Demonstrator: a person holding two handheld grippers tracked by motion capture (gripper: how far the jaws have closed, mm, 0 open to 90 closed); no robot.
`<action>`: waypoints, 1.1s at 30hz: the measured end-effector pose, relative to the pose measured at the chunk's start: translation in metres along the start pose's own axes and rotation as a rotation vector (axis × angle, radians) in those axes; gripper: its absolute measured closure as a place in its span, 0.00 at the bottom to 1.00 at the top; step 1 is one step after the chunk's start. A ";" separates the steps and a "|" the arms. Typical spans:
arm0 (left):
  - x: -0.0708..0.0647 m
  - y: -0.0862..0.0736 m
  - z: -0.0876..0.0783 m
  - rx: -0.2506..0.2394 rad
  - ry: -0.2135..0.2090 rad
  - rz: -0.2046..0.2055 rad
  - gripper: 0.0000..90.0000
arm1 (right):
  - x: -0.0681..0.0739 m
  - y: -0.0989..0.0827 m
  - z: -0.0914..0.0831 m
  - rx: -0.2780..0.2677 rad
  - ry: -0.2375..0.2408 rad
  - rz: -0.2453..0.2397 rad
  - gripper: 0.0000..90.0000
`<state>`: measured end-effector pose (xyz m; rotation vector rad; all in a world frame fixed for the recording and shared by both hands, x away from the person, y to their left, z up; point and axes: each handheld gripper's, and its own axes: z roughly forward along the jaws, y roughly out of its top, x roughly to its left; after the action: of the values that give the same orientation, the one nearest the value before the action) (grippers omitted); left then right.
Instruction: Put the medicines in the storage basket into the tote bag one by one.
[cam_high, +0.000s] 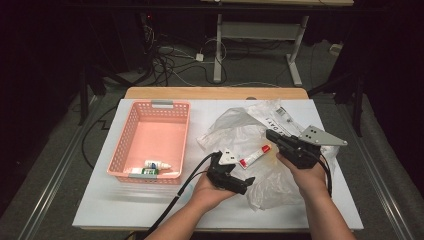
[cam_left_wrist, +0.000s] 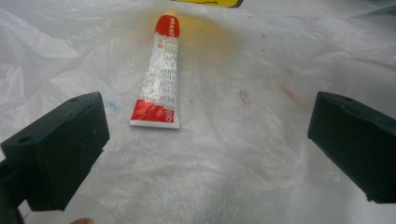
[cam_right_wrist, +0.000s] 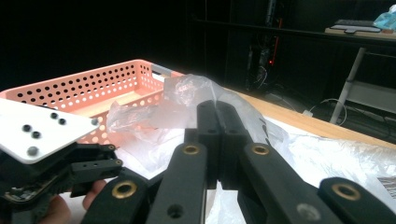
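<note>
1 tube (cam_left_wrist: 159, 74) on plastic bag (cam_left_wrist: 261, 154), just ahead of open left claw (cam_left_wrist: 205, 140)

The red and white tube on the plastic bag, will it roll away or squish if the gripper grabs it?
The tube probably won't roll far: its sealed end is flat. It looks soft, so it may dent when squeezed. The crinkly plastic bag under it could slide along with it.

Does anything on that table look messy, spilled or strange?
Yes. The crumpled plastic bag under the red-and-white tube carries a yellowish patch near the tube's cap and small reddish smudges to one side, like stains or colour showing through. Nothing looks freshly spilled.
</note>
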<state>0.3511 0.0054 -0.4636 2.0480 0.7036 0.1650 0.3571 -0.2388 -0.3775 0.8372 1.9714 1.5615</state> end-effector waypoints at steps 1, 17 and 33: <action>-0.001 -0.001 -0.002 -0.005 -0.004 0.002 0.00 | 0.000 0.000 0.000 -0.001 0.000 -0.001 1.00; -0.006 -0.003 -0.043 -0.031 -0.003 0.003 0.00 | -0.001 -0.001 0.000 0.005 -0.002 -0.006 1.00; 0.001 -0.012 -0.077 -0.032 0.039 -0.010 0.00 | 0.001 -0.001 0.002 0.008 -0.002 -0.005 1.00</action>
<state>0.3171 0.0678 -0.4308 2.0152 0.7311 0.2099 0.3571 -0.2370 -0.3787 0.8367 1.9782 1.5499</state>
